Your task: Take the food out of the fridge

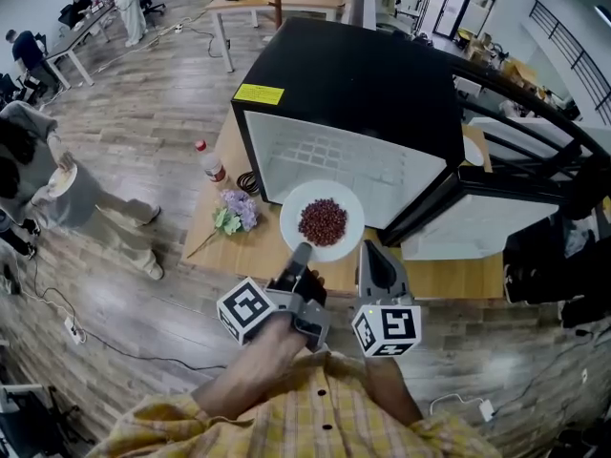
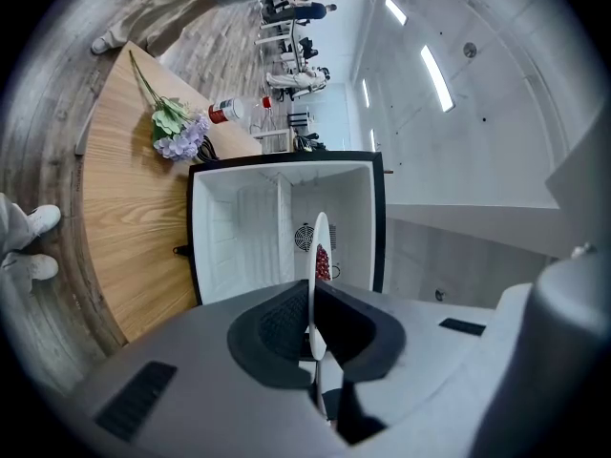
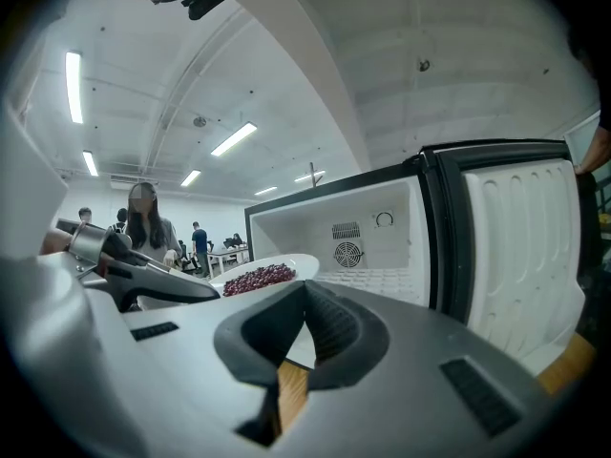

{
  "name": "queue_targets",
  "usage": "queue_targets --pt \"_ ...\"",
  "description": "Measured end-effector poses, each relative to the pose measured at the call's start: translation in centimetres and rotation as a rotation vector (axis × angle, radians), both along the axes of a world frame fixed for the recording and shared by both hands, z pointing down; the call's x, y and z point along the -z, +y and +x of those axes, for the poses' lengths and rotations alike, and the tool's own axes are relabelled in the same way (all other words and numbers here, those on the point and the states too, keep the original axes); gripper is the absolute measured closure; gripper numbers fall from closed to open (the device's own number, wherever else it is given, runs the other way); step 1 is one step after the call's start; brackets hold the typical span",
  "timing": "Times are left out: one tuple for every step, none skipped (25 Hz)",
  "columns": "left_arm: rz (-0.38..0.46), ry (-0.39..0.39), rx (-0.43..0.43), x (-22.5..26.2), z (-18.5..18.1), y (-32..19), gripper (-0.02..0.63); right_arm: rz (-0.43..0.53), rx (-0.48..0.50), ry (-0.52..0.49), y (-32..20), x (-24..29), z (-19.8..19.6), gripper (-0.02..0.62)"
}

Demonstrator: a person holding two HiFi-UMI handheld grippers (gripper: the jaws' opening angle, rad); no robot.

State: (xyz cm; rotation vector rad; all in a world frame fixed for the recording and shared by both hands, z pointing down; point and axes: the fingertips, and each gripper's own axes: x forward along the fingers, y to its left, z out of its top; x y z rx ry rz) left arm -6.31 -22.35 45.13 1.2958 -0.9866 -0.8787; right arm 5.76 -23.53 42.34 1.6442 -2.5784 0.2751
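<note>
A white plate (image 1: pixel 323 219) of red beans (image 1: pixel 323 220) hangs level just outside the open mouth of the black mini fridge (image 1: pixel 353 84). My left gripper (image 1: pixel 304 252) is shut on the plate's near rim. In the left gripper view the plate (image 2: pixel 320 241) stands edge-on between the jaws, with the beans (image 2: pixel 324 263) on its right face. My right gripper (image 1: pixel 372 249) sits just right of the plate, shut and holding nothing. The right gripper view shows the plate (image 3: pixel 286 267) and beans (image 3: pixel 256 278) to its left, in front of the white fridge interior (image 3: pixel 372 246).
The fridge door (image 1: pixel 477 203) stands open to the right. On the wooden table (image 1: pixel 243 251) left of the fridge lie a purple flower sprig (image 1: pixel 235 212), a red-capped bottle (image 1: pixel 211 163) and a dark coiled cable (image 1: pixel 250 181). People stand at the far left (image 1: pixel 38 175).
</note>
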Motion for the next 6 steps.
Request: queue_targets --pt "-0.002 -0.002 0.001 -0.04 -0.06 0.00 0.589 -0.002 -0.001 -0.002 -0.04 -0.06 0.03 0.588" --pt "-0.004 -0.004 0.002 -0.11 -0.10 -0.02 0.590 -0.003 -0.001 -0.004 -0.10 -0.14 0.06 0.588" --pt "-0.005 -0.004 0.003 -0.16 -0.10 -0.06 0.589 -0.004 -0.001 -0.007 -0.18 -0.24 0.10 0.588" --pt "-0.005 -0.002 0.003 -0.21 -0.08 -0.12 0.589 -0.005 0.000 -0.009 -0.26 -0.33 0.16 0.588" --pt "-0.004 0.000 0.003 -0.25 -0.03 -0.19 0.589 -0.006 0.000 -0.010 -0.34 -0.44 0.23 0.588" --pt "-0.003 0.002 0.003 -0.29 0.01 -0.26 0.589 -0.007 0.000 -0.012 -0.41 -0.55 0.31 0.588"
